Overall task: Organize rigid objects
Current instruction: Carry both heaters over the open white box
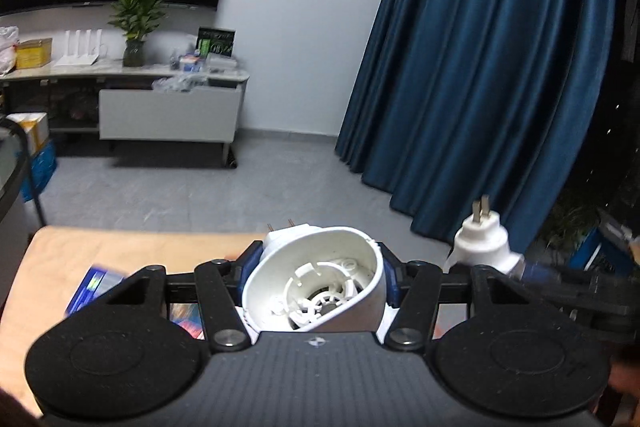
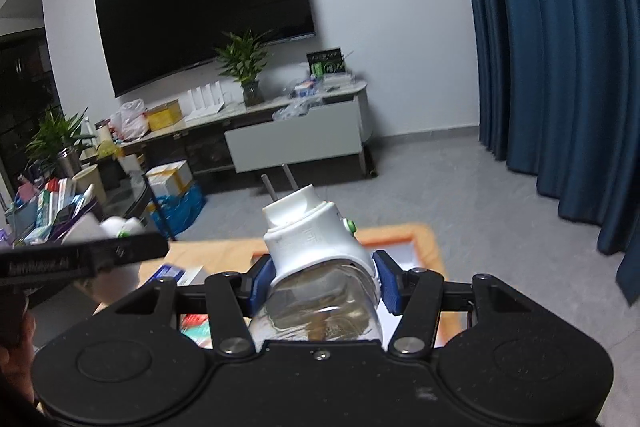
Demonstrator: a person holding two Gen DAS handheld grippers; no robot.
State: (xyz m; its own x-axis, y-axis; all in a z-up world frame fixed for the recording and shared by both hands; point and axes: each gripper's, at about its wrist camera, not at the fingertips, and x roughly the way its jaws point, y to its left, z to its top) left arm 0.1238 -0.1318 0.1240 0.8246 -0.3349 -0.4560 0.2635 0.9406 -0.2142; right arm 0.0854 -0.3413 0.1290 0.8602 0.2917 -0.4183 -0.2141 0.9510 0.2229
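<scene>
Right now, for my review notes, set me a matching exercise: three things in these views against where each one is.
Things:
1. empty white plug-in shell
2. plug-in unit with clear bottle
3. leafy plant in glass vase

Places:
A. on the TV cabinet
B. between the right gripper pads
C. between the left gripper pads

Pairs: 1-C, 2-B, 3-A

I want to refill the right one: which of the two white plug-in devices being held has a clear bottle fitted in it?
The white plug-in device in the right gripper: a clear bottle fills its base. The one in the left gripper is an empty hollow shell.
</scene>
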